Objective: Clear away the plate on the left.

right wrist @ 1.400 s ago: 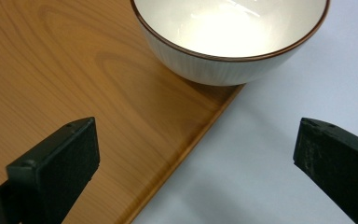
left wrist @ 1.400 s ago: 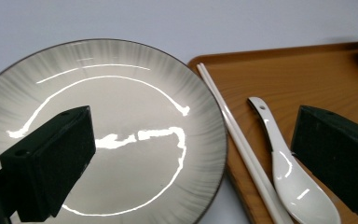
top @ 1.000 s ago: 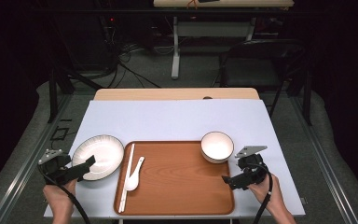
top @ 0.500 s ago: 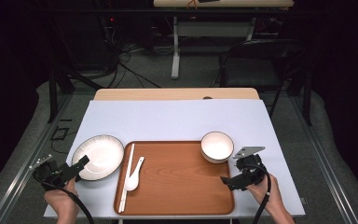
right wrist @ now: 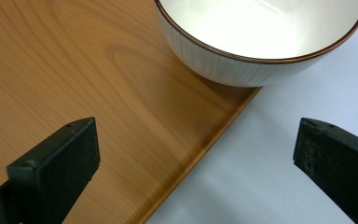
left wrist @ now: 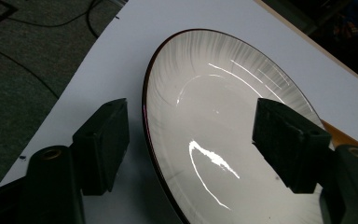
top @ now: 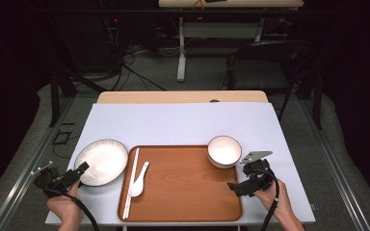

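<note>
Your worktop has a pale sheet on it, and its near edge is cut off at the bottom of the high view. The brown tray lies in the middle near you, and your right tongs cover a bit of its right edge. The white plate sits on the sheet just left of the tray. In the left gripper view the plate runs off the bottom, so you can't see its near rim. The white bowl sits at the tray's far right corner, and its top is cut off in the right gripper view. A spoon and chopsticks lie on the tray's left side. Your left tongs have just been closing; the plate's left rim is between the jaws, but they don't touch it yet. Your right tongs are wide apart over the tray's edge, holding nothing.
</note>
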{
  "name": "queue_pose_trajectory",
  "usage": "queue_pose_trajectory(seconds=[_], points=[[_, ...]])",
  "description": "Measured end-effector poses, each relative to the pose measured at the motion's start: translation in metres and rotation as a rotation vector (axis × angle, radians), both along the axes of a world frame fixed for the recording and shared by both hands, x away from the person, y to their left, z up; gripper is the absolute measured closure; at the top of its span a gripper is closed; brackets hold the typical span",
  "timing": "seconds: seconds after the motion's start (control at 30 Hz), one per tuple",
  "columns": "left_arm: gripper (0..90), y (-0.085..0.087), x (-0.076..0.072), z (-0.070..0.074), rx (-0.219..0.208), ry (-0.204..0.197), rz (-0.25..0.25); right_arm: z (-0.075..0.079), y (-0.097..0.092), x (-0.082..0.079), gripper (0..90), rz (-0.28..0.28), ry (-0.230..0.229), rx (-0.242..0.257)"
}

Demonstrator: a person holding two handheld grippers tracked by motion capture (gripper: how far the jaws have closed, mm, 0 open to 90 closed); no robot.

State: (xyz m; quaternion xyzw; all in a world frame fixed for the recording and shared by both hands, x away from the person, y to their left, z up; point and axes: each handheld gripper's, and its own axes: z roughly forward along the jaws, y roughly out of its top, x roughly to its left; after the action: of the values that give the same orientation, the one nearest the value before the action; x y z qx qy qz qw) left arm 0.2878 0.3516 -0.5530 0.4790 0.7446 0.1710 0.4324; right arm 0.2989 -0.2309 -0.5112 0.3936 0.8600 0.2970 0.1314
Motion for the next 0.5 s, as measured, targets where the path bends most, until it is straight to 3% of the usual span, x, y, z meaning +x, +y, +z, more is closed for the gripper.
queue_pose_trajectory(seconds=[0.23, 0.5], points=[[54.7, 0.004, 0.001, -0.004, 0.013, 0.02, 0.039, 0.0, 0.001, 0.0, 0.0, 0.0, 0.003, -0.005], [68.8, 0.006, 0.001, -0.016, -0.066, 0.053, 0.056, 0.0, 0.002, 0.0, 0.8, 0.001, 0.002, -0.011]])
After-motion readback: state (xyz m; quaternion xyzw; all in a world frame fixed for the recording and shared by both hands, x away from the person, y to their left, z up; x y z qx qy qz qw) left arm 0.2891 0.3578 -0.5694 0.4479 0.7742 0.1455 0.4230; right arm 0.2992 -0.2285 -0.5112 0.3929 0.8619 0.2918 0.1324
